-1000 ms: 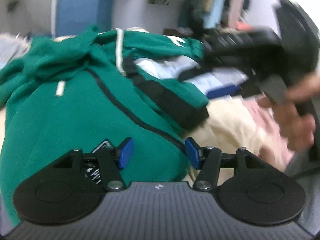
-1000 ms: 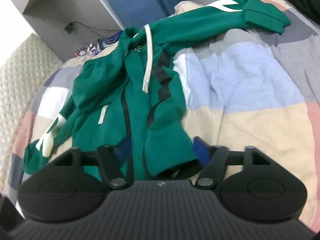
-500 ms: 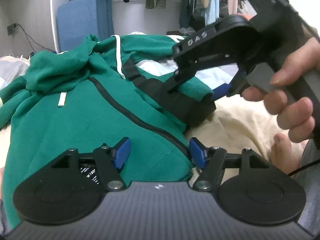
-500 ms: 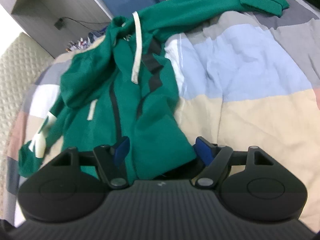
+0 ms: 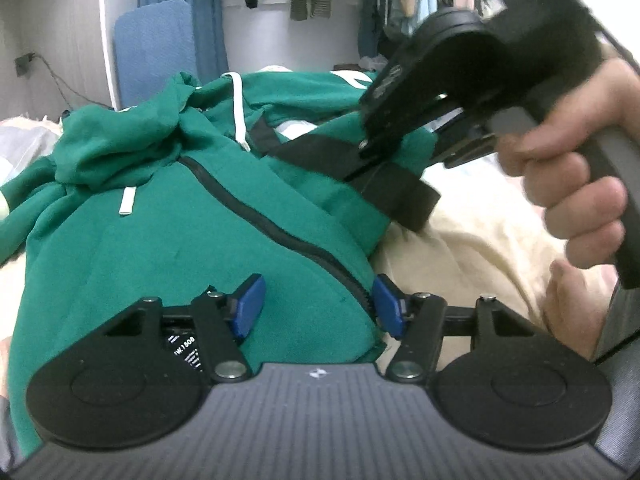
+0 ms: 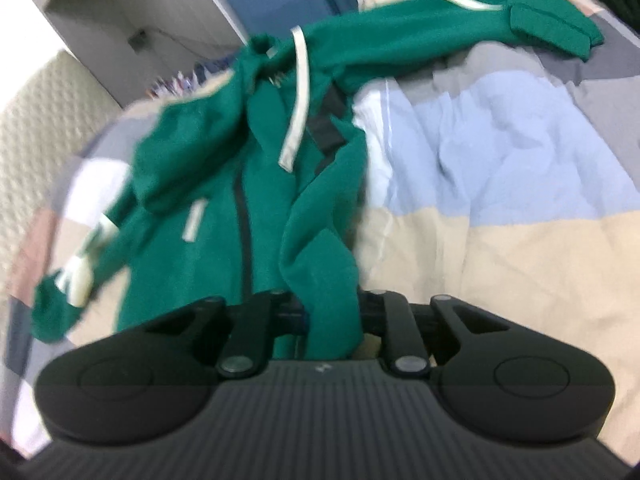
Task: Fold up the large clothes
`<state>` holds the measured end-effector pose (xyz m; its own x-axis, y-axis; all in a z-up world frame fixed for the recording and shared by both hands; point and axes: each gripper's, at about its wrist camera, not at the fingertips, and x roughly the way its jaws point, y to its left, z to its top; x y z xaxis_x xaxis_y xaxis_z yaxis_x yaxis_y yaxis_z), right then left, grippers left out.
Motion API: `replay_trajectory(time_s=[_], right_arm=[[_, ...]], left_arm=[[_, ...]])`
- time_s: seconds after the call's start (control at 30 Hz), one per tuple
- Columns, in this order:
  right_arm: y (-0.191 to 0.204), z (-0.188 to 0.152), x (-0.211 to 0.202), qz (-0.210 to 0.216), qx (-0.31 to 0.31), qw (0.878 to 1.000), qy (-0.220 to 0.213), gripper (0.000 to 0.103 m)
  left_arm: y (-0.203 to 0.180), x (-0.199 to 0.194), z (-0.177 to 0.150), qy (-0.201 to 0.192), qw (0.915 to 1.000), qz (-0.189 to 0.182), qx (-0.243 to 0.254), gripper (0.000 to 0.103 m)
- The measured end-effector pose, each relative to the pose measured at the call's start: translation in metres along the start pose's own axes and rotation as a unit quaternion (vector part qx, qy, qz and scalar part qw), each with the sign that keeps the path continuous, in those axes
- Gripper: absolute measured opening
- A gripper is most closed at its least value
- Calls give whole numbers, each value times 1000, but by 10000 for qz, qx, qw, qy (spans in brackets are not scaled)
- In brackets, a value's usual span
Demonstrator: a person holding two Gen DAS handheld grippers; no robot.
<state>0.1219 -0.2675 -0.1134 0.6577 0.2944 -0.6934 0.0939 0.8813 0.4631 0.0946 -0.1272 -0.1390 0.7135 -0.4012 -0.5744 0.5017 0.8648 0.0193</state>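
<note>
2 grippers: we have both at the hem end of 1 green hoodie [image 5: 168, 216], which lies unfolded and rumpled on a patchwork quilt [image 6: 500, 184].
Right gripper [image 6: 332, 312]: its jaws are closing, and the right wrist view shows them drawn narrow around a bunched fold of the hoodie's front panel, pads pressing on the cloth.
Left gripper [image 5: 316, 304]: its jaws are closing but stand fairly wide; the hem near the zipper [image 5: 256, 216] sits between the blue pads [image 5: 250, 304], and we see no squeeze on it yet.
Right hand [image 5: 580, 184]: wrapped around the right tool's handle, close beside the left tool.
Where the hoodie lies: hood [image 5: 120, 148] and white drawstring [image 6: 298, 100] at the far end, 1 sleeve [image 6: 460, 32] flung out to the right, the other trailing left.
How it will handle: we judge it soft, thick fleece, fairly heavy for cloth, limp; it should drape and sag between holds, not slip.
Where to hold: we would take the 2 hem corners, through both layers, keeping clear of the zipper teeth.
</note>
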Motion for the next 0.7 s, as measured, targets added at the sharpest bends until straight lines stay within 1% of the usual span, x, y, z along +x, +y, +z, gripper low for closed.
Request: replay_trajectory(time_s=[0.03,0.07,0.13,0.2,0.27,0.33,0.4,0.47,0.53,0.6,0.63,0.67,0.7], right_arm=[[2,0,-9,42,-31,9999,-98,19],[5,2,-19,102,-67,9997,-210,18],[8,6,-40,273,-77,9986,-448,18],[13,13,-63,297,-237,9968,-701,17],[13,22,-85,223,-375,9948,-918,17],[9,34,-102,118,-391,9939,-1021,16],[2,47,-116,-131,-459,9933,-1052,16],[-10,58,-120,-386,-503,9940,-897,16],[-24,62,-115,-604,-491,9952,-596,16],[-42,63,-104,-773,-402,9958,-268,16],[-49,63,-98,-837,-397,9956,-127,17],[-56,62,-91,-917,-434,9948,5,17],[-63,60,-86,-983,-421,9942,124,17]], left_arm=[[4,-5,1,-126,9999,-37,-104,64],[7,-13,1,-335,9992,-67,-200,64],[12,-29,3,-719,9969,-81,-311,64],[20,-44,4,-1031,9931,-125,-543,64],[28,-53,5,-1161,9900,-154,-793,64],[37,-59,6,-1197,9876,-138,-1003,64],[48,-64,7,-1184,9845,-107,-1292,64],[59,-67,8,-1086,9820,-28,-1548,64],[70,-67,8,-941,9798,216,-1753,64],[89,-65,7,-626,9758,427,-2052,64],[101,-64,5,-491,9715,534,-2258,64],[111,-65,4,-459,9665,658,-2436,64],[123,-69,-1,-513,9567,902,-2718,64]])
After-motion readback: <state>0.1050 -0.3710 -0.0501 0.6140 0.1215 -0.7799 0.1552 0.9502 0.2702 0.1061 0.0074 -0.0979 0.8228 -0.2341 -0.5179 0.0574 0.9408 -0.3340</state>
